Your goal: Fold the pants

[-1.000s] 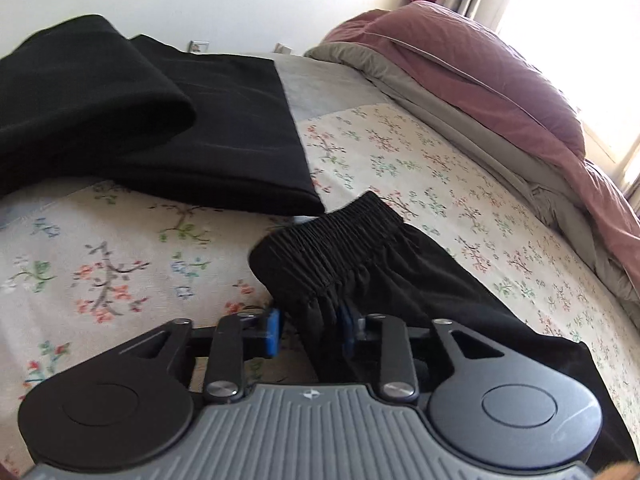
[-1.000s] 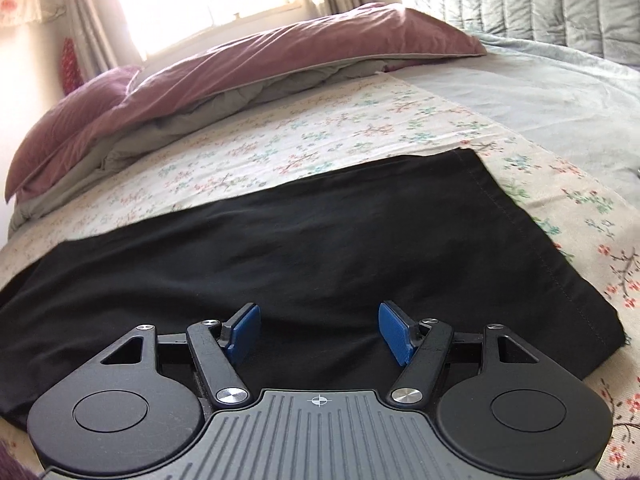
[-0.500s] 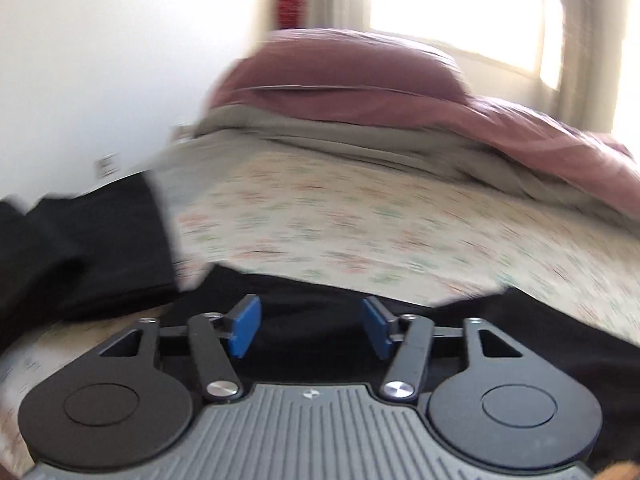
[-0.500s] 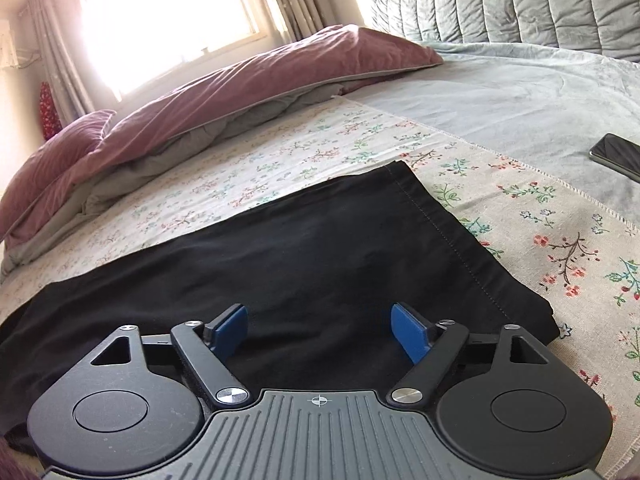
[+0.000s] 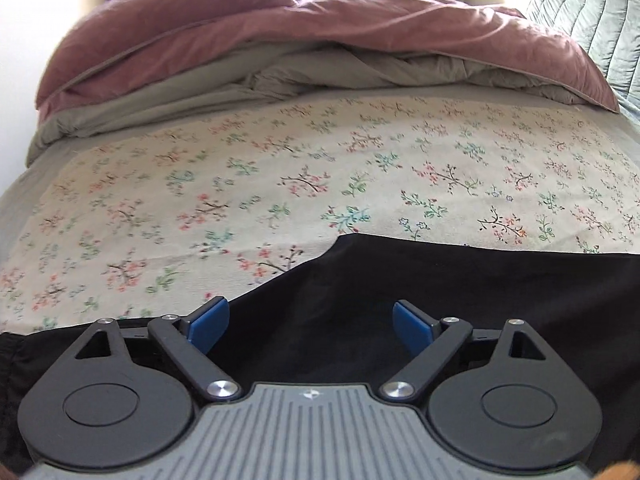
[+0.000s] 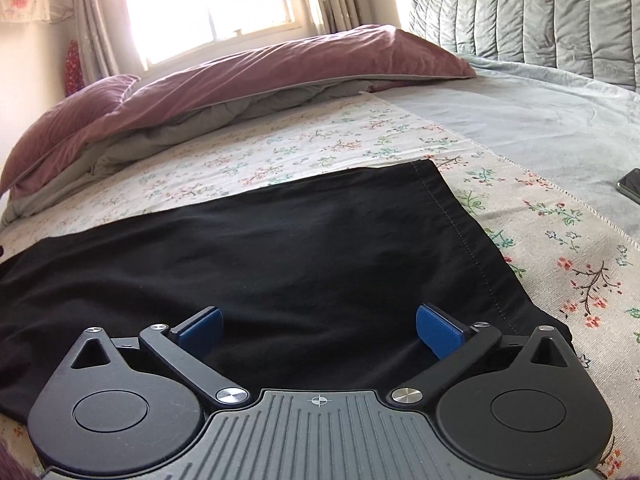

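Lying flat across the near part of the bed, the black pants spread over a floral sheet. In the left wrist view the left gripper hovers over the dark cloth with its jaws wide apart and nothing between the blue pads; the fabric's far edge steps up near the middle of the view, and a bit of gathered cloth shows at the far left edge. Beyond the sheet a mauve duvet with a grey underside is bunched against the far side.

In the right wrist view the right gripper also sits above the pants, jaws spread and holding nothing. The stitched hem of the leg runs diagonally toward the right pad. Farther right the floral sheet gives way to a pale blue-grey cover, on which a dark phone lies at the frame edge. A quilted headboard stands behind, beside the bright window.
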The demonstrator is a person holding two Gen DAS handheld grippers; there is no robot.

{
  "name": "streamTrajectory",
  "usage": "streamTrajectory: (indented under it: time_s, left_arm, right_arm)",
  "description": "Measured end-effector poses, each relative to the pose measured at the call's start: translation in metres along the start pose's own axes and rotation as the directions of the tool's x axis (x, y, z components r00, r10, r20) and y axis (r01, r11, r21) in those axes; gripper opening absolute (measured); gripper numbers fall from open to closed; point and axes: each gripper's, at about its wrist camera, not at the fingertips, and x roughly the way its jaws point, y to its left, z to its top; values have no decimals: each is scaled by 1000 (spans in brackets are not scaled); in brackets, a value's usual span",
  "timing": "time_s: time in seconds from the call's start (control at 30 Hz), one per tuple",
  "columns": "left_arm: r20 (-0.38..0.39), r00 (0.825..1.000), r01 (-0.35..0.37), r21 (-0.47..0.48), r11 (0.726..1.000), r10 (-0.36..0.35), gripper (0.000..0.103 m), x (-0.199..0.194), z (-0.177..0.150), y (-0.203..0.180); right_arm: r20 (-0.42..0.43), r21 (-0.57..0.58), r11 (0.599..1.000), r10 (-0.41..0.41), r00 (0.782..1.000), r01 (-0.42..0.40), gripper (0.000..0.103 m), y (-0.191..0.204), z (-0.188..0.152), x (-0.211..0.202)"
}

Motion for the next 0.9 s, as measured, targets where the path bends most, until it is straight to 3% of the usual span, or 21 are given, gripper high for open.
streamTrajectory:
  time_s: [0.13,0.23,0.43,0.53,0.7,0.73,0.8,0.83,0.9]
  left_arm:
    - [-72,997,14,-10,1000,-15,99,29,10,0]
    - [-130,990,-59,19,998,61,99,41,10,0]
    - [-67,998,-2,54,999,6,97,31,11,9]
    - [-44,999,-8,93,996,12,95,34,18,5]
    - [-85,996,3,132,991,8,94,64,32,-13]
    - [-90,996,-6,152,988,20,87,70,33,-17]
    - [-77,997,21,169,985,-8,52,73,32,-23]
    - [-81,996,42,183,982,-27,22,72,31,-27]
    - [-70,998,11,234,972,6,20,72,28,-37]
  right_arm:
    - [-17,-68,997,-46,999,44,103,10,-1,3]
    - [-27,-106,992,-65,998,62,103,15,-2,5]
    - [-22,-108,991,-78,997,75,103,15,-2,8]
    - [-21,-110,991,-85,996,82,103,16,-2,8]
    - [-17,-108,991,-85,996,83,103,16,-3,8]
    - [-16,-109,990,-86,996,84,103,15,-3,8]
    - [-15,-109,990,-86,996,84,103,15,-3,8]
    - [-15,-110,990,-86,996,84,103,15,-3,7]
    - [-12,-110,990,-87,996,86,103,15,-4,7]
